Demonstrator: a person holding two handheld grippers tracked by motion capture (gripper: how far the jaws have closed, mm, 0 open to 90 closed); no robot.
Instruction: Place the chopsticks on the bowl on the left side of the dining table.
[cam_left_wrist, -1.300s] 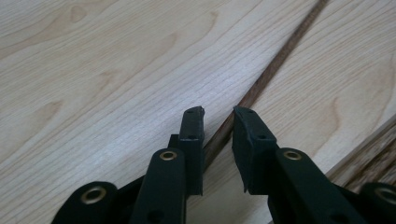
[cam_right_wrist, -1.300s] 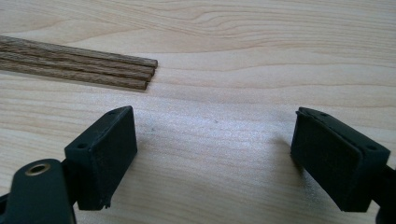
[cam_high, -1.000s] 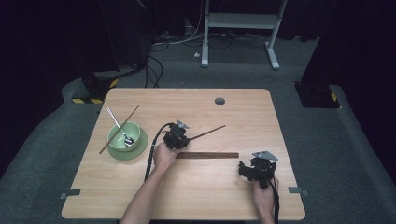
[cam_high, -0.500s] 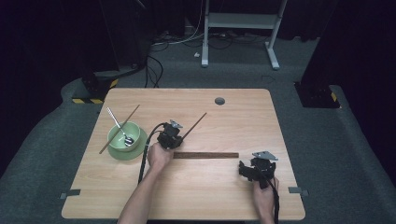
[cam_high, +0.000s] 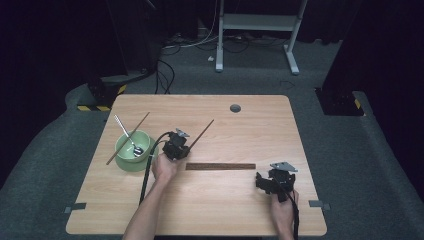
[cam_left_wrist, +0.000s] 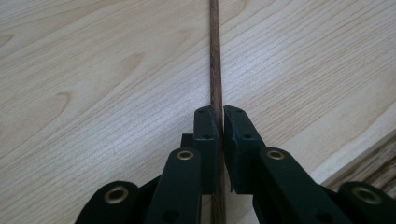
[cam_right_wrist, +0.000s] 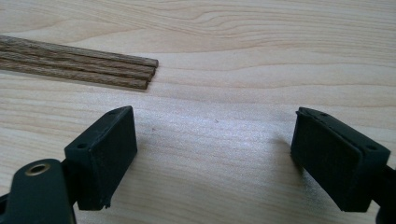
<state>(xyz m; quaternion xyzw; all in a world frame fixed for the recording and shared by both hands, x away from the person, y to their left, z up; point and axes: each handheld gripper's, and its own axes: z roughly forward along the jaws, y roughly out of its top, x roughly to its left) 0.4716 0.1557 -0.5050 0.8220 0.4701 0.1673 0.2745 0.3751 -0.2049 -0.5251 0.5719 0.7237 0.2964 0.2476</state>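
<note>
One stiff, light chopstick (cam_left_wrist: 215, 70) is pinched near its end by the left tool (cam_left_wrist: 219, 135), frame centre; the right tool (cam_right_wrist: 212, 154) is spread.

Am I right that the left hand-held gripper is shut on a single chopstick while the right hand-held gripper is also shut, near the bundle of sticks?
Not quite: the right hand-held gripper is open, its jaws wide apart in the right gripper view. The left hand-held gripper is indeed shut on the chopstick, and the bundle of sticks lies nearby.

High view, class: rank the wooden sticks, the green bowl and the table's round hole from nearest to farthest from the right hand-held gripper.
1. Wooden sticks, just left of the right hand-held gripper.
2. Round hole, toward the far edge.
3. Green bowl, at the table's left.
</note>
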